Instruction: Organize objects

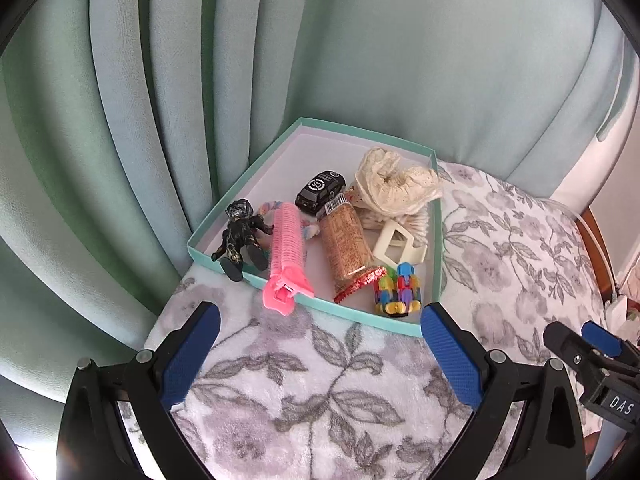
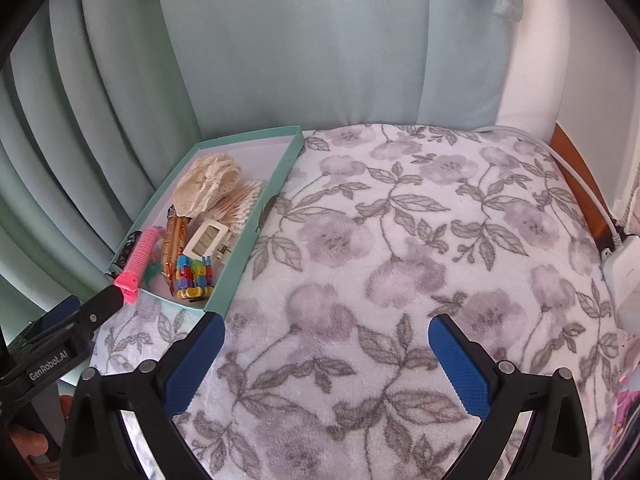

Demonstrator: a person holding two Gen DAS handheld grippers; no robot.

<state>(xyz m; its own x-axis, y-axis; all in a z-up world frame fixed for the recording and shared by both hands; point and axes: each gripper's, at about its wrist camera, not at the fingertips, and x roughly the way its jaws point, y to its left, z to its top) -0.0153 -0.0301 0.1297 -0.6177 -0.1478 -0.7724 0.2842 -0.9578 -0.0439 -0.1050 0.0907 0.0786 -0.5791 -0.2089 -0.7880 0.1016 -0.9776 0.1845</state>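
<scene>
Both grippers, left (image 1: 320,356) and right (image 2: 326,364), are gaping empty near the tray (image 1: 236,204); "GenRobot.AI" is showing only rightward, "DAS" only leftward

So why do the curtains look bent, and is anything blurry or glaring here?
Left wrist view: the fisheye lens bows the curtain folds, corners go black, and the toys in the box stay sharp. Right wrist view: same bowing, soft even daylight on the blanket, no harsh glare.
</scene>
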